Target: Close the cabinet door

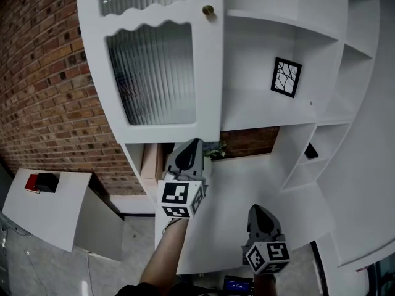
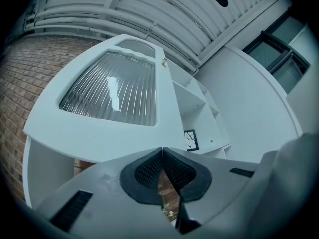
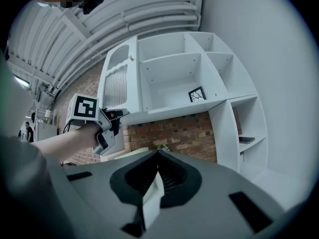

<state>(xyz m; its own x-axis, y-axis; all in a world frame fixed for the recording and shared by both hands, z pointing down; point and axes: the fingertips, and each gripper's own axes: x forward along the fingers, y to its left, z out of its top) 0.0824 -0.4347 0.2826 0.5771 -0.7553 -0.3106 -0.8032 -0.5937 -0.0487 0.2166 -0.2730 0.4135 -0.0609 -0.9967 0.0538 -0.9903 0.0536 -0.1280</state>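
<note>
The white cabinet door (image 1: 154, 60), with a ribbed glass pane and a small brass knob (image 1: 208, 10), stands swung open to the left of the open shelves. My left gripper (image 1: 191, 143) is shut and empty, its tips just under the door's bottom edge. The left gripper view looks up at the door (image 2: 107, 96) over the closed tips of the left gripper (image 2: 162, 151). My right gripper (image 1: 257, 210) is lower and to the right, above the white counter, also shut. The right gripper view shows the door (image 3: 117, 86) and the left gripper (image 3: 121, 114) below it.
A framed branch picture (image 1: 286, 77) leans on the middle shelf. A small plant (image 1: 215, 150) sits on the white counter (image 1: 247, 187) against the brick wall. A black object (image 1: 311, 152) lies on a right side shelf. A low white table (image 1: 58, 217) at left carries a red book and a black box.
</note>
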